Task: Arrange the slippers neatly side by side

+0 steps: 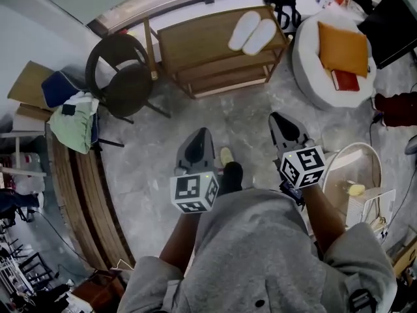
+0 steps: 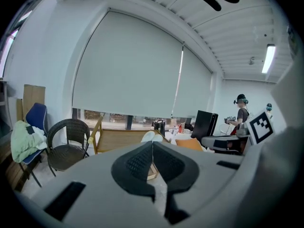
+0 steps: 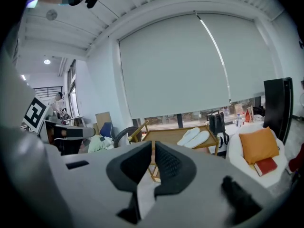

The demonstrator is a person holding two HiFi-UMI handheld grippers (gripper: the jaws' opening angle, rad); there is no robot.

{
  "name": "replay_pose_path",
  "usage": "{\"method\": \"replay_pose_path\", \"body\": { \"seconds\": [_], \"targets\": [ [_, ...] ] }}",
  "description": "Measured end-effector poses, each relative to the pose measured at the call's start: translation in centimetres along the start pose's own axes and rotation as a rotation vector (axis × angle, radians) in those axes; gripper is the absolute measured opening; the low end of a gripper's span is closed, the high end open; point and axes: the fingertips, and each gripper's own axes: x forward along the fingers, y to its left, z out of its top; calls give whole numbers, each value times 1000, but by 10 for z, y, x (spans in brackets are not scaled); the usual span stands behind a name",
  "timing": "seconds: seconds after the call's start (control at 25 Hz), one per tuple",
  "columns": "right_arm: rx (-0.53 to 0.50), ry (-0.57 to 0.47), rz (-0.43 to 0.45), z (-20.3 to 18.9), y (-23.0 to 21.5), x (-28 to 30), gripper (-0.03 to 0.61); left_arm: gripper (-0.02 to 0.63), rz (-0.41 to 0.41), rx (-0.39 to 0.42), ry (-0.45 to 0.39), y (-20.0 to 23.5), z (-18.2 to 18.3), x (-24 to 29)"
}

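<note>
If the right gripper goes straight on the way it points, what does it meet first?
Probably the floor short of the table; nothing stands nearer, but depth is unclear.

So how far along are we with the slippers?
Looks done: the two white slippers lie side by side on the wooden shelf. In hand: nothing; left claw and right claw are shut, empty, away from it. Left: apparently nothing.

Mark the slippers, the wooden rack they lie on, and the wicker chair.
slippers [image 1: 259, 36], head view, middle of the right-hand slipper
wooden rack [image 1: 195, 41], head view, bare part of the top board
wicker chair [image 1: 129, 91], head view, seat
</note>
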Motion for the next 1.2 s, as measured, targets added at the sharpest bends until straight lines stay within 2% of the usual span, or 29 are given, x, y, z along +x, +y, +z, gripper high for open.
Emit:
{"method": "replay_pose_path", "body": {
  "seconds": [0.68,1.2],
  "targets": [
    [-58,38,-22,30,8,103,37,15,-40,-25,30,76,24,71],
    [-99,35,-41,46,14,125,37,15,-63,-48,11,95,33,88]
  ]
}}
